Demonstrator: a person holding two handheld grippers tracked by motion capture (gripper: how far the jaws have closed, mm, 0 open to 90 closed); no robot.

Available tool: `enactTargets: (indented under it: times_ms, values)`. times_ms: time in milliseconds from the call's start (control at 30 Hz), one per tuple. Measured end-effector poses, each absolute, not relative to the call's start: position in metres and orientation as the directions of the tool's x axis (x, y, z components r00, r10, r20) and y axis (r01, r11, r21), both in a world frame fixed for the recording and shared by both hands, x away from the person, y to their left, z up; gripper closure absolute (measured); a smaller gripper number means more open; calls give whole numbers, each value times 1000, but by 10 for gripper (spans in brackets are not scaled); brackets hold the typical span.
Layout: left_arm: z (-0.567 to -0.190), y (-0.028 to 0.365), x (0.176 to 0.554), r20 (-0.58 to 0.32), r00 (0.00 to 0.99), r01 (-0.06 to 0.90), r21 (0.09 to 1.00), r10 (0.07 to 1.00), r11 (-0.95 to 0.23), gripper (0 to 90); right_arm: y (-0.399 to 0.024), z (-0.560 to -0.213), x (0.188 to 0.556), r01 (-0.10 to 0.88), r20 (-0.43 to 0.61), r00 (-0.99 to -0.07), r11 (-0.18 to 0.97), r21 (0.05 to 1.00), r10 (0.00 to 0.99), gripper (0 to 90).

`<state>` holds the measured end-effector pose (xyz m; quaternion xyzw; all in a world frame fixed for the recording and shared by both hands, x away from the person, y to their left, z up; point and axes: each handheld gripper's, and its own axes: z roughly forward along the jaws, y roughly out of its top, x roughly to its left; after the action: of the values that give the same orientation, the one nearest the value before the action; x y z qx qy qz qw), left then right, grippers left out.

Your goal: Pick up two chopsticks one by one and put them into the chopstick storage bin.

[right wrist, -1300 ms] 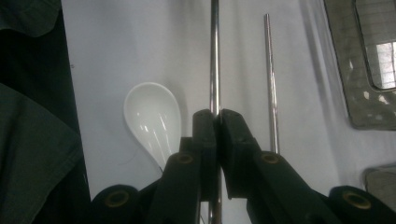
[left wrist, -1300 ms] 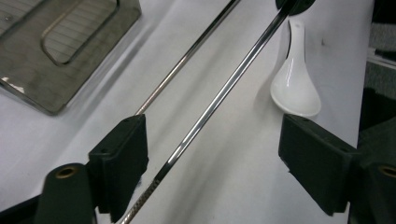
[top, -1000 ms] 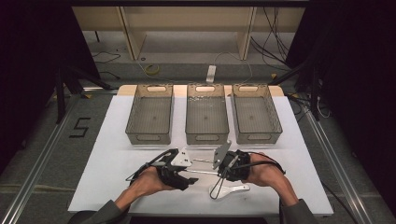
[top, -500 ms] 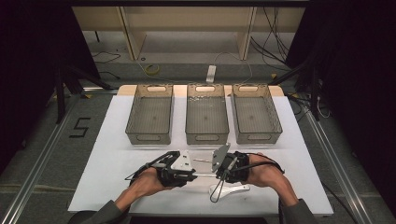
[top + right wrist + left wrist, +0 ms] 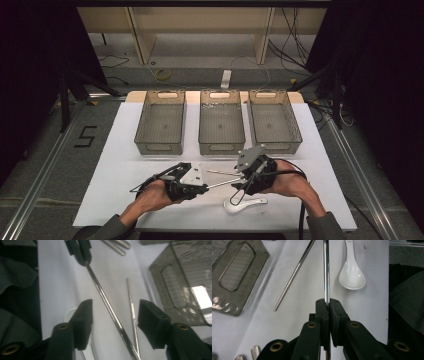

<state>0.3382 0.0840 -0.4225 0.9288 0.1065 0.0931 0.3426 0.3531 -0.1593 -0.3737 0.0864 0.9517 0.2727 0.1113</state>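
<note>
The left tool is clamped on one end of a metal chopstick, held just above the table. The right tool has just been opening; its jaws stand wide around the chopstick without pressing it. Best to keep the left grip firm and draw the right tool clear without knocking the second chopstick or the spoon.

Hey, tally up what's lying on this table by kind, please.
grey bins: 3
metal chopsticks: 2
white spoon: 1
metal handle ends, kind unclear: 2
Total: 8
</note>
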Motion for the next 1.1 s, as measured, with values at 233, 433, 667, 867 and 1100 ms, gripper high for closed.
enactTargets:
  times_ms: [233,433,667,867,1100]
  values:
    - [-421,92,343,92,939,186,674,331,-715,855,-173,-375,358,195,-159,-922,779,596,353,340]
    - [-419,102,349,73,912,245,690,403,-681,856,-185,-377,363,262,-157,-877,726,636,454,307]
    - [-415,114,357,52,879,301,711,475,-635,856,-199,-386,367,326,-125,-852,703,632,508,296]
    - [-411,129,365,25,829,364,734,559,-573,856,-208,-403,376,385,-106,-833,707,593,543,284]
    - [-407,141,371,7,785,406,750,620,-522,855,-215,-416,385,438,-79,-822,715,545,564,268]
